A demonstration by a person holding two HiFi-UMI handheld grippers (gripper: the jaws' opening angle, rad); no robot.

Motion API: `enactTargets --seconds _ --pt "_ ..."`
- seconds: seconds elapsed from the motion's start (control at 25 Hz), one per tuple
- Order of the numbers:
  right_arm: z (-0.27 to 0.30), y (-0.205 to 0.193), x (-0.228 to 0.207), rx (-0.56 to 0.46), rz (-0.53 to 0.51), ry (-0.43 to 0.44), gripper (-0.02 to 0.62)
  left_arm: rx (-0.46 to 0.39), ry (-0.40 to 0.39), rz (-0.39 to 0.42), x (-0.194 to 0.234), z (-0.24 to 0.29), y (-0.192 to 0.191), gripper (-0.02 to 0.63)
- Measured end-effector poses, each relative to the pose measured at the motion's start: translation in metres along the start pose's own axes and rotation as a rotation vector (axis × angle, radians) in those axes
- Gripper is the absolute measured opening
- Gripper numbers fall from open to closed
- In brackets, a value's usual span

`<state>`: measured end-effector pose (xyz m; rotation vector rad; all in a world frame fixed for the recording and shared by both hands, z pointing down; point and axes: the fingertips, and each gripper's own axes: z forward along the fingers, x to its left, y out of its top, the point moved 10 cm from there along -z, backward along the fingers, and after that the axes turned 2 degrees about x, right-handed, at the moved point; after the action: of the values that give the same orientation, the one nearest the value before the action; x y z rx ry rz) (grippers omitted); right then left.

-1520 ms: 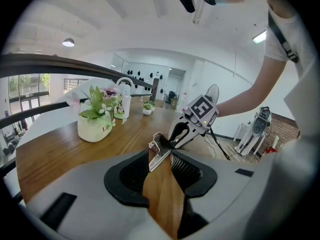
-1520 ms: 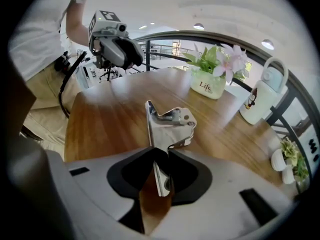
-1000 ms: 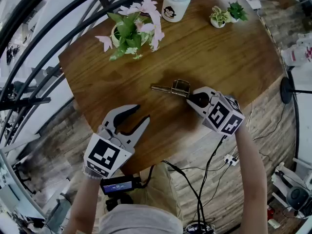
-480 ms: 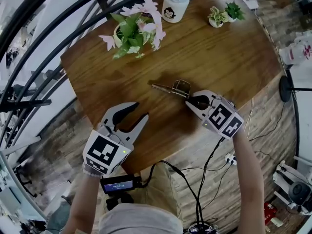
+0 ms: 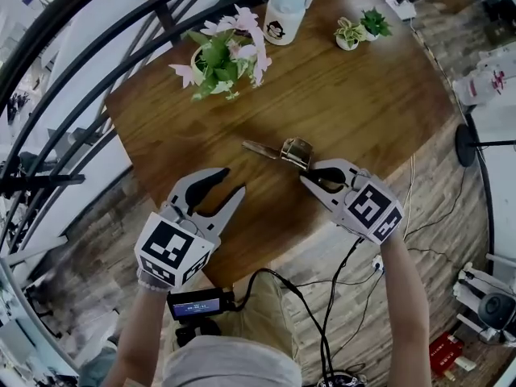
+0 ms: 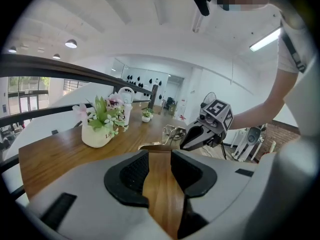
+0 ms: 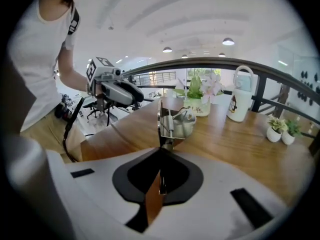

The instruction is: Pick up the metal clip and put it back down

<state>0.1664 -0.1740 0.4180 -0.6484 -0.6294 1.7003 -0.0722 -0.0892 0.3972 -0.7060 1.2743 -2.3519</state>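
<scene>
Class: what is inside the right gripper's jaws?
The right gripper is shut on the metal clip, pinching its thin flat end. The rest of the clip sticks out beyond the jaws; most of the pinched part is covered by them.

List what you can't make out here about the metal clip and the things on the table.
- Head view: the gripped end of the metal clip, covered by the right gripper.
- Head view: whether the clip clears the table, since it is seen from above.
- Left gripper view: lettering on the flower pot, too small to read.
</scene>
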Motion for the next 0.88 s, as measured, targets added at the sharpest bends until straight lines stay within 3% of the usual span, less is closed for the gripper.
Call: enactTargets --seconds 0.4,0.88 --pt "-0.026 0.029 0.046 -0.1 0.007 -0.02 0.012 -0.07 -0.01 -0.014 -0.002 -0.023 0.014 0.143" --pt "-0.051 0.063 0.105 -0.113 -0.033 -0.036 0.012 -0.123 -0.034 0.078 -0.009 -0.067 0.032 0.143"
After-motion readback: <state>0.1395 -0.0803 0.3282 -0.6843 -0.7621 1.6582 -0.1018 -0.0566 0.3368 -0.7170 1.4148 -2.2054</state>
